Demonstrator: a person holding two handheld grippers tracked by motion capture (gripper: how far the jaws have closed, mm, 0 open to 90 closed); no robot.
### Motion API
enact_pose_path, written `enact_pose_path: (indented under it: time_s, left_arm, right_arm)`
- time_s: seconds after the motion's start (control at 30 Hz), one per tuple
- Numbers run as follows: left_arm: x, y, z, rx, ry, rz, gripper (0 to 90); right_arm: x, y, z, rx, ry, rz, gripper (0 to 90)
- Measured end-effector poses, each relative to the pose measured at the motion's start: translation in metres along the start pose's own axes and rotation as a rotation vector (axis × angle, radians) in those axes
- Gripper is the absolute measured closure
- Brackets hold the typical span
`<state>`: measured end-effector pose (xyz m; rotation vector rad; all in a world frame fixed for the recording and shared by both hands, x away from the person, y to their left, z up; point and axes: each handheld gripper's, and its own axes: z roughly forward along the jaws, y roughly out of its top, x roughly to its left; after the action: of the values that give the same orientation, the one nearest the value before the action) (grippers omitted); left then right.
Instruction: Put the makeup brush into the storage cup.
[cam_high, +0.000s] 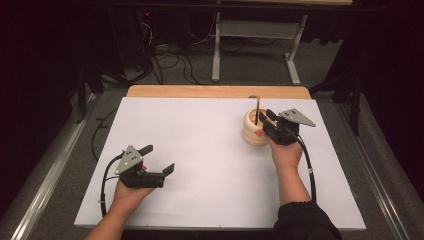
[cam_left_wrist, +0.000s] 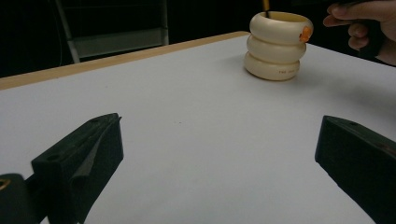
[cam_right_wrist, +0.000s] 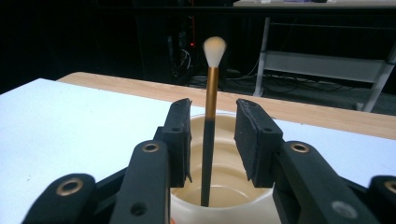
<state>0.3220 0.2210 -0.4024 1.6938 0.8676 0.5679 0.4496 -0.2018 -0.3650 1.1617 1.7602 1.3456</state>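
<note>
The right gripper (cam_right_wrist: 212, 140) is hovering right over the cream-coloured, ribbed ring-stacked holder (cam_high: 254, 131) near the far right of the white table sheet (cam_high: 200, 150), and standing inside that holder is the slim makeup brush with a black handle, gold ferrule and pale fluffy tip (cam_right_wrist: 209, 121). In the right gripper view the brush is rising between the two black jaws, but there is a gap on either side of the handle: the pads are standing slightly apart and not pressing on it, so the brush is resting on its own, its foot on the holder's floor and its tip up. That reads like a drop-off nearly complete, with the jaws loosened just enough to let the brush settle without tipping. The hand is holding the gripper low and level, aimed across the holder's mouth, which is keeping the brush upright while the grip is off. Over on the near left, the left gripper (cam_high: 155, 162) is waiting above bare sheet, well apart from the holder, jaws spread wide with nothing between them; it is staying out of the way, pointed roughly toward the holder. A small orange mark is showing on the holder's upper ring (cam_left_wrist: 306, 33). Next, I'd judge, the right gripper needs to back straight away without clipping the handle.
</note>
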Motion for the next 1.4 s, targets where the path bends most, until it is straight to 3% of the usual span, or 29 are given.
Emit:
enact_pose_path:
  time_s: [0.2, 0.37, 0.57, 0.77, 1.0, 1.4]
  left_arm:
    - [0.0, 0.0, 0.0, -0.003, 0.002, -0.001, 1.7]
    - [-0.001, 0.0, 0.0, -0.002, 0.002, 0.0, 1.7]
    - [0.0, 0.0, 0.0, 0.001, 0.002, 0.0, 1.7]
    - [0.0, 0.001, 0.0, 0.002, 0.003, 0.0, 1.6]
    - [0.0, 0.0, -0.001, 0.005, 0.005, -0.001, 1.7]
    - [0.002, -0.001, -0.001, 0.017, 0.015, -0.002, 1.6]
  right_arm:
    - [-0.001, 0.001, -0.002, 0.003, 0.006, 0.007, 62.7]
    - [-0.002, 0.002, -0.003, 0.006, 0.019, 0.015, 51.4]
    - [-0.003, 0.003, -0.007, 0.013, 0.043, 0.033, 31.7]
    - [-0.003, 0.005, -0.012, 0.008, 0.037, 0.053, 18.7]
    - [0.002, 0.006, -0.017, 0.025, 0.048, 0.023, 5.2]
    - [0.01, -0.004, -0.025, 0.056, 0.071, -0.016, 1.0]
